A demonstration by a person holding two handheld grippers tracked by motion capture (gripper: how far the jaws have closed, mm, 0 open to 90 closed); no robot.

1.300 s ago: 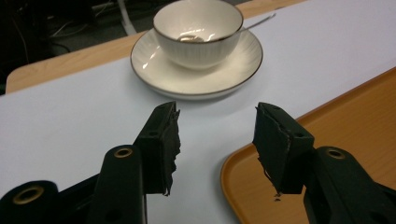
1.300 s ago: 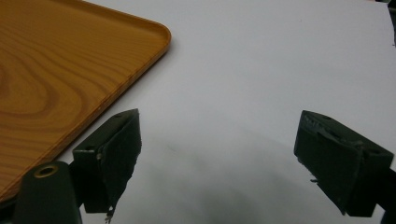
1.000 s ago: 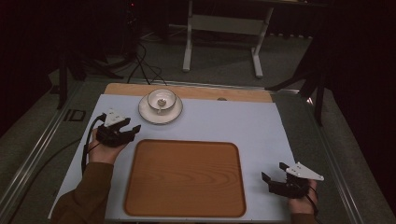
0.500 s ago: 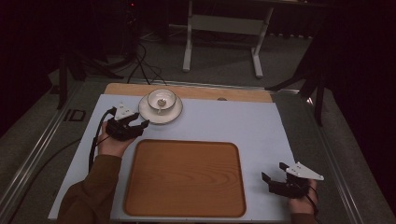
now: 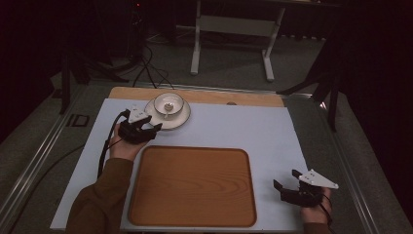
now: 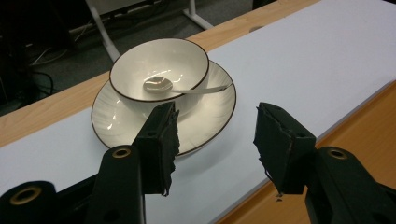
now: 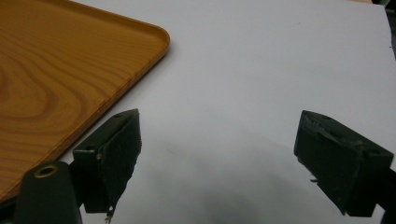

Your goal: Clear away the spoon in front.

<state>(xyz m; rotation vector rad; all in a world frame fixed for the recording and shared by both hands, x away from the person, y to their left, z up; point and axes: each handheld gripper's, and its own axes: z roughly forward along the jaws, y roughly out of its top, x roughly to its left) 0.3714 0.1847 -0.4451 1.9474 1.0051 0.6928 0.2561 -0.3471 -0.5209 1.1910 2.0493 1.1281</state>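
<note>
We reach the left gripper (image 5: 147, 127), jaws released and empty, toward the plate (image 6: 205, 126) under the bowl (image 6: 161, 70) near the table's far-left corner; next we must straddle its rim.

The letters "ID" stand on the floor strip (image 5: 78, 120) left of the table.

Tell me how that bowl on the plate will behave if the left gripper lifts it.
The bowl looks glazed and rigid, so probably slippery and breakable. It sits loose on the plate, so a nudge may slide it. The spoon inside leans over the rim and could tip out.
</note>
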